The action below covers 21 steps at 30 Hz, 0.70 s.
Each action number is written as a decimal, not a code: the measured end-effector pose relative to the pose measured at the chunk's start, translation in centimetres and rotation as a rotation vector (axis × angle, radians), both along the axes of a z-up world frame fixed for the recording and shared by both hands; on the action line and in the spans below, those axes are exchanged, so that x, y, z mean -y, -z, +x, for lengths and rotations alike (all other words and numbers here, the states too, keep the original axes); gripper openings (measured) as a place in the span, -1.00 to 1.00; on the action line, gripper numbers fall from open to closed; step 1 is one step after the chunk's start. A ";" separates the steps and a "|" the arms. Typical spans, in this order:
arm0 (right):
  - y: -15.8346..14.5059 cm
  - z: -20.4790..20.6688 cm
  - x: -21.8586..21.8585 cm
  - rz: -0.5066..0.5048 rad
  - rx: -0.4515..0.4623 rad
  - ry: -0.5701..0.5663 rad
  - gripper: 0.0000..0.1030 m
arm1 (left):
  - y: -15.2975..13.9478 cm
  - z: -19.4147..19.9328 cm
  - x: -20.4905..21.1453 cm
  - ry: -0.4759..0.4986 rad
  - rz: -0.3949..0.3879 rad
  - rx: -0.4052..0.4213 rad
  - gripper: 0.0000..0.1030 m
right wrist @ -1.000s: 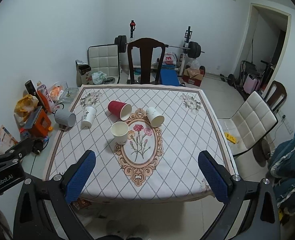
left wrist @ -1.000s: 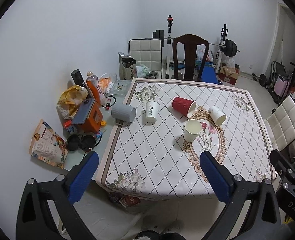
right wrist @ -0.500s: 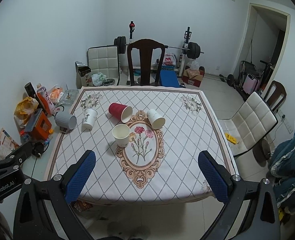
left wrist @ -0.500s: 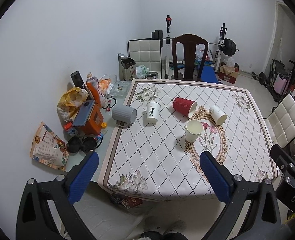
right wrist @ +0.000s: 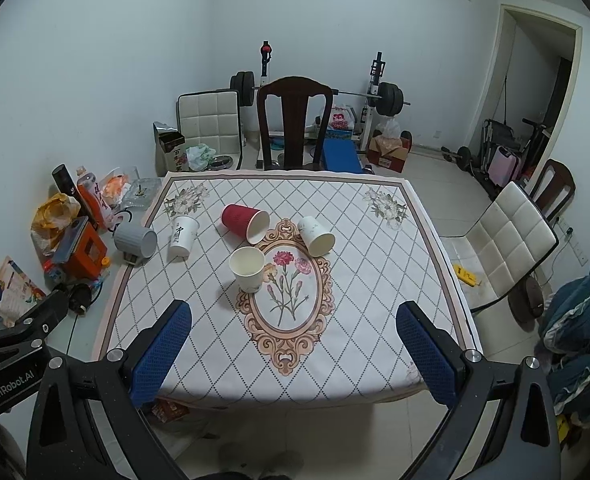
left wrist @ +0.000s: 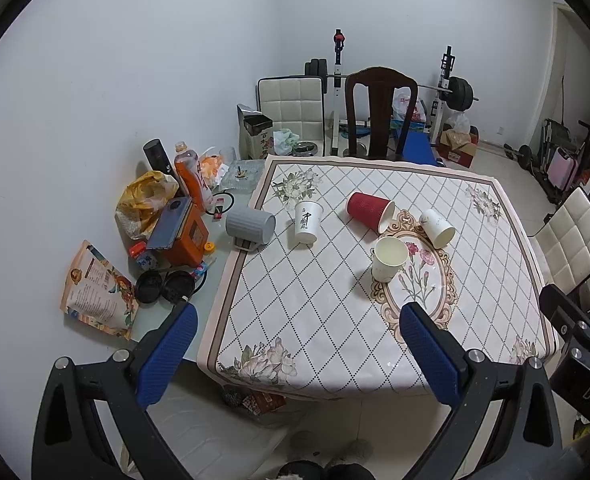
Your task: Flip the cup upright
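On the table [right wrist: 359, 344] a red cup [right wrist: 243, 222] [left wrist: 369, 211] lies on its side, mouth toward me and right. A white paper cup [right wrist: 315, 236] [left wrist: 437, 227] also lies on its side beside it. A cream paper cup [right wrist: 247, 269] [left wrist: 389, 259] stands upright. A white printed cup [right wrist: 182, 236] [left wrist: 307, 222] stands mouth down. A grey mug [right wrist: 135, 241] [left wrist: 250, 226] lies on its side at the left edge. My left gripper [left wrist: 299, 360] and right gripper [right wrist: 295, 354] are open and empty, hovering short of the table's near edge.
A dark wooden chair [right wrist: 293, 120] stands at the far side, a white padded chair [right wrist: 511, 240] at the right. Bottles, an orange box [right wrist: 81, 250] and bags clutter the strip left of the cloth. Weights and a barbell rack [right wrist: 375, 92] stand behind.
Both grippers have pulled back slightly from the table, which looks a little farther away. The cups have not moved.
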State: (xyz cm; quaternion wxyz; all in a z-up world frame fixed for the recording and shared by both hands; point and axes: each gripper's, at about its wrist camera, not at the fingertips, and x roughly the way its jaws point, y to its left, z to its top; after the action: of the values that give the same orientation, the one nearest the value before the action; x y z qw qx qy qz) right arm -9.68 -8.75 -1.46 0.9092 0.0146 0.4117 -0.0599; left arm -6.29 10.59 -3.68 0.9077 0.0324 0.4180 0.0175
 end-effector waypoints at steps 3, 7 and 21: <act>0.0 0.0 -0.1 0.001 0.000 0.000 1.00 | 0.0 0.0 0.0 0.001 0.000 -0.001 1.00; 0.1 -0.1 -0.3 0.004 -0.002 -0.001 1.00 | 0.1 -0.3 0.0 -0.002 0.004 0.001 1.00; 0.3 -0.4 -0.2 0.015 -0.008 -0.002 1.00 | 0.2 -0.7 -0.2 -0.017 0.007 0.003 1.00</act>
State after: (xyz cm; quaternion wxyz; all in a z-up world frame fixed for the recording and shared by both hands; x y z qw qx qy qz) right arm -10.08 -8.55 -1.71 0.9076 0.0205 0.4157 -0.0559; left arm -6.99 10.76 -3.87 0.9081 0.0321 0.4167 0.0266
